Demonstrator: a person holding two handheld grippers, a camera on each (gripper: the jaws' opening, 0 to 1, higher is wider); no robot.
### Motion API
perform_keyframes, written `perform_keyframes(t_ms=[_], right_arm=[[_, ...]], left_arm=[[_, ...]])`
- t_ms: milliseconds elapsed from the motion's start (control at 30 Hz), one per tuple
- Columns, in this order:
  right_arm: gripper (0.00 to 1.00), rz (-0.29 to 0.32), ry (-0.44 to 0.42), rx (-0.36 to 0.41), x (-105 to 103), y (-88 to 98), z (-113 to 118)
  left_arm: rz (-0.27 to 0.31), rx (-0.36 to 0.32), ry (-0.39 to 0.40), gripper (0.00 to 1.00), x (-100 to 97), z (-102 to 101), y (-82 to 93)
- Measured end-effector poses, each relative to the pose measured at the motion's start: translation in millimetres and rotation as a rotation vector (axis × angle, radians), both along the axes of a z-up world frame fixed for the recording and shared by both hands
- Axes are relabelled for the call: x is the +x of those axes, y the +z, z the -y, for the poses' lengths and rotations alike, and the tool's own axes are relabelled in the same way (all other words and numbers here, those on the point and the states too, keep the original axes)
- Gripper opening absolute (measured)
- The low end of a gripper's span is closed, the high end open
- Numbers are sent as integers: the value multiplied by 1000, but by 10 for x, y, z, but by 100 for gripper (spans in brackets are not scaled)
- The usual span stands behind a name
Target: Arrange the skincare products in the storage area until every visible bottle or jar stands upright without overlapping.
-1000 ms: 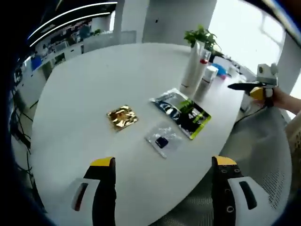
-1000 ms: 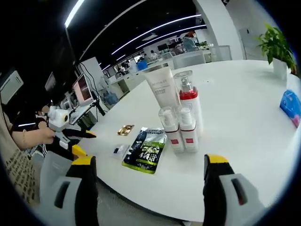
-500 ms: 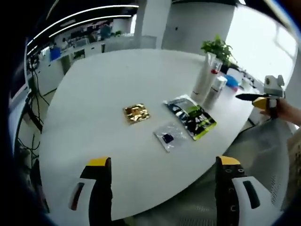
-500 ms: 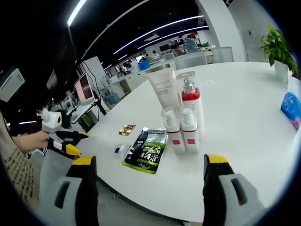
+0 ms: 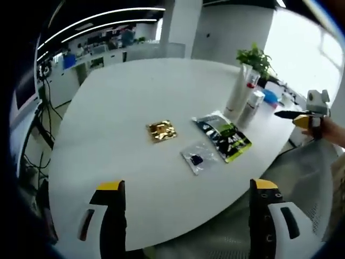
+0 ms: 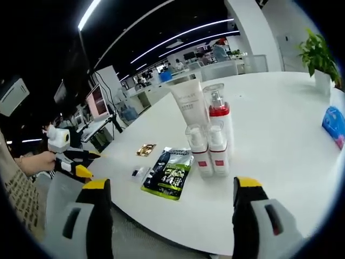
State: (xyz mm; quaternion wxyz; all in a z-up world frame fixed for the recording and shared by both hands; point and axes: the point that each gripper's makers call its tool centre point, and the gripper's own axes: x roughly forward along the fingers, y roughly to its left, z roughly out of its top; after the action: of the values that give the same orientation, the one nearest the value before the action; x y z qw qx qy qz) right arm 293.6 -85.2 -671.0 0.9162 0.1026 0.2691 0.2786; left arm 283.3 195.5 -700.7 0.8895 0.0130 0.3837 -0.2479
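On the white table (image 6: 269, 140) a white tube (image 6: 190, 106), a red-capped pump bottle (image 6: 219, 120) and two small clear bottles (image 6: 207, 151) stand upright in a cluster. Beside them lie a black-and-green sachet (image 6: 170, 174), a small clear packet (image 6: 139, 174) and a gold packet (image 6: 145, 149). The left gripper view has the same tube and bottles (image 5: 243, 99), sachet (image 5: 225, 138), clear packet (image 5: 198, 159) and gold packet (image 5: 161, 130). My left gripper (image 5: 188, 224) is open, held back from the table's edge. My right gripper (image 6: 167, 221) is open, short of the near edge.
A potted plant (image 6: 319, 59) and a blue pack (image 6: 334, 121) sit at the table's far side. The other gripper (image 6: 69, 156), held by a hand, hangs off the table's left edge; its counterpart (image 5: 304, 114) shows at the right. Desks and monitors stand behind.
The left gripper view has drawn back and shifted slightly, so the table items look smaller. The right gripper view barely moved. Nothing on the table has moved.
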Motion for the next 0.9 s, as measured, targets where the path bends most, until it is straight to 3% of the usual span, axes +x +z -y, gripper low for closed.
perform_keyframes(t_ms=[300,433,733,900], right_arm=[[94,-1,-3,4,3,3,3],[94,0,-7,4,7,3,10],[94,-5,-11,3,14,-6,13],[94,-11,-9,2,19,-15,12]], left_arm=[[-3,9,-11,93,12,-7,-23],[-6,45,-54,93,54,-18,-46],[9,88,-127,94,307,-10,11],[18,144,-209,94,476,12,2]])
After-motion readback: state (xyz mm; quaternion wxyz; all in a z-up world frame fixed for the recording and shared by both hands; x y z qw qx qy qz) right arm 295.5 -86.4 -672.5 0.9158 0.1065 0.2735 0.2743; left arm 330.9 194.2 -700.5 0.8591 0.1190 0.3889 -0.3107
